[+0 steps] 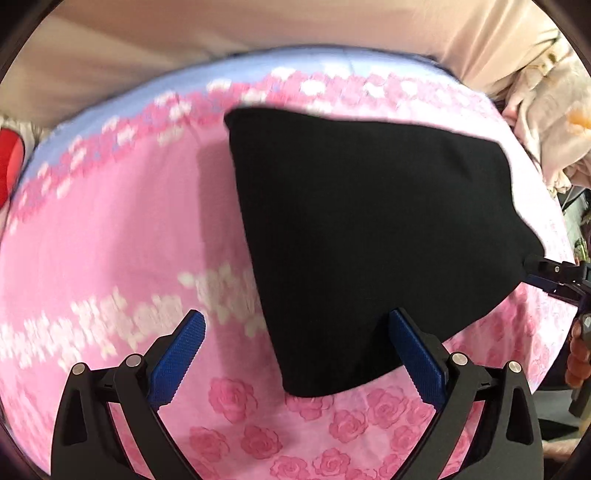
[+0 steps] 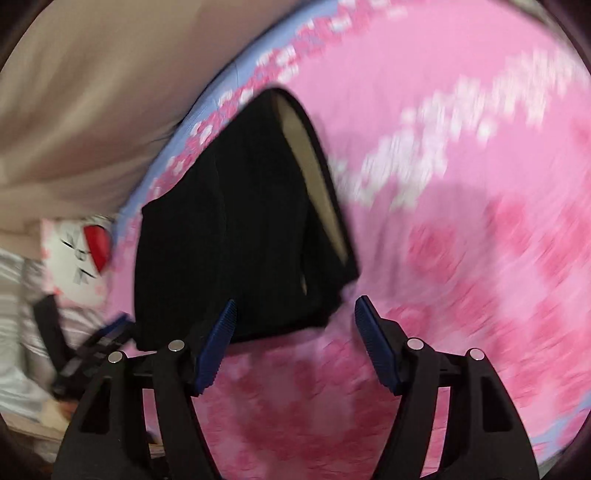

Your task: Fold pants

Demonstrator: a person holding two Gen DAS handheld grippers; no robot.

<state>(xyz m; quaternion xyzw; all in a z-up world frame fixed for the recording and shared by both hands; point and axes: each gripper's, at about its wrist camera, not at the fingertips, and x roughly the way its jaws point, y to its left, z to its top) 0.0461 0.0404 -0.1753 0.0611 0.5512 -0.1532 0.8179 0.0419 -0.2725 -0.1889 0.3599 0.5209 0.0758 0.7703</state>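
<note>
The black pants (image 1: 369,229) lie folded into a compact stack on the pink rose-print bedsheet (image 1: 110,240). In the right wrist view the pants (image 2: 229,229) show stacked layers and a pale inner lining at their right edge. My left gripper (image 1: 297,347) is open and empty, just above the near corner of the pants. My right gripper (image 2: 293,339) is open and empty, at the near edge of the stack. The right gripper also shows in the left wrist view (image 1: 550,277) at the right corner of the pants. The left gripper shows at the left in the right wrist view (image 2: 92,350).
A beige wall or headboard (image 1: 258,26) runs behind the bed. Crumpled cream fabric (image 1: 546,110) lies at the right edge. A red and white item (image 2: 85,243) sits beyond the bed's left side. The sheet has a blue border (image 1: 110,99).
</note>
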